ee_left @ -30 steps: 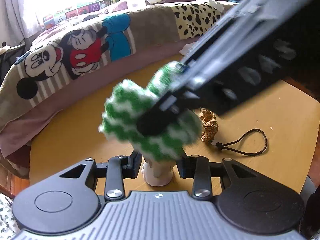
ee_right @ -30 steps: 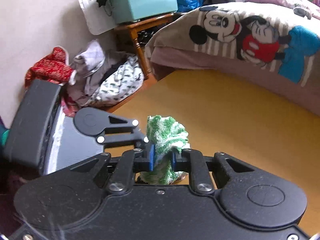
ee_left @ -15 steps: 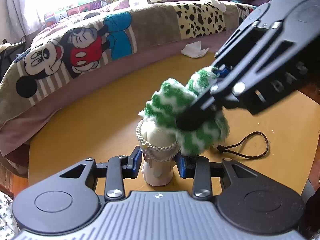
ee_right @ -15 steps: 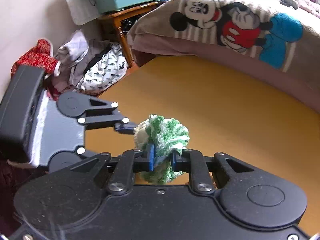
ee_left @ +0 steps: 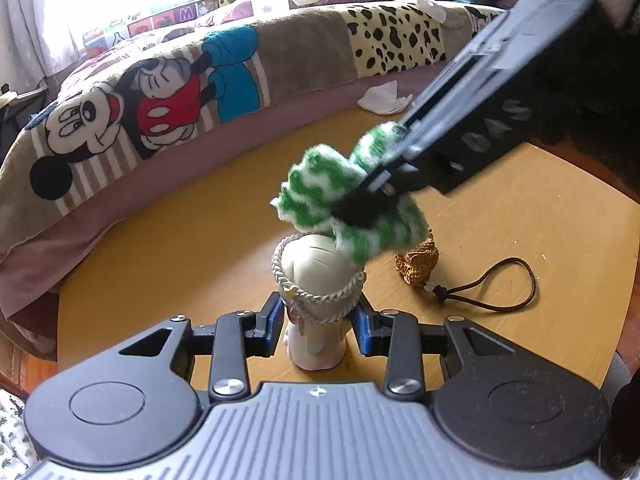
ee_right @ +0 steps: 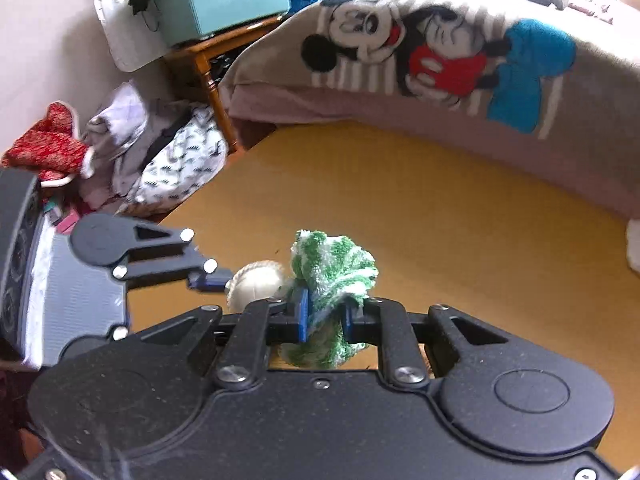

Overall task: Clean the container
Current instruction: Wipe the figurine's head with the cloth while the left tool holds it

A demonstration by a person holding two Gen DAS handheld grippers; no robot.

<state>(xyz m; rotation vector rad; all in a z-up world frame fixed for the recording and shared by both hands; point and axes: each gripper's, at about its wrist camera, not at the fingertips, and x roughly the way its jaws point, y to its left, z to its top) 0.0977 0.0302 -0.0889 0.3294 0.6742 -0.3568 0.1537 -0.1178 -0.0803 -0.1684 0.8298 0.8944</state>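
1. The container (ee_left: 316,280) is the landmark: a small cream-coloured jar, upright on a round yellow wooden table (ee_left: 160,256), with a pale twisted cord looped around its rounded top.

2. The left gripper (ee_left: 318,322) stands at the near side of the container, one blue-padded finger on each side of the jar's lower body. The pads look to be touching or nearly touching its sides; I read this as a clench on the jar, though the contact itself is not sharp. This hold most likely steadies the light jar, so that wiping does not tip or slide it.

3. The right gripper (ee_right: 324,316) comes in from above and to the right of the container. Its jaws are clenched on a bunched green-and-white cloth (ee_left: 352,204), which bulges out past both fingers.

4. The cloth rests against the upper right of the container's rounded top. Bunching it gives a soft pad, so that the hard fingers need not meet the jar.

5. In the right wrist view, the container's top (ee_right: 256,284) shows just left of the cloth, between it and the left gripper's finger.

6. Just right of the container lies a small brown knitted pouch (ee_left: 418,266) with a dark loop cord (ee_left: 500,288).

7. Beyond the container, a bed with a cartoon-mouse blanket (ee_left: 160,96) borders the table.
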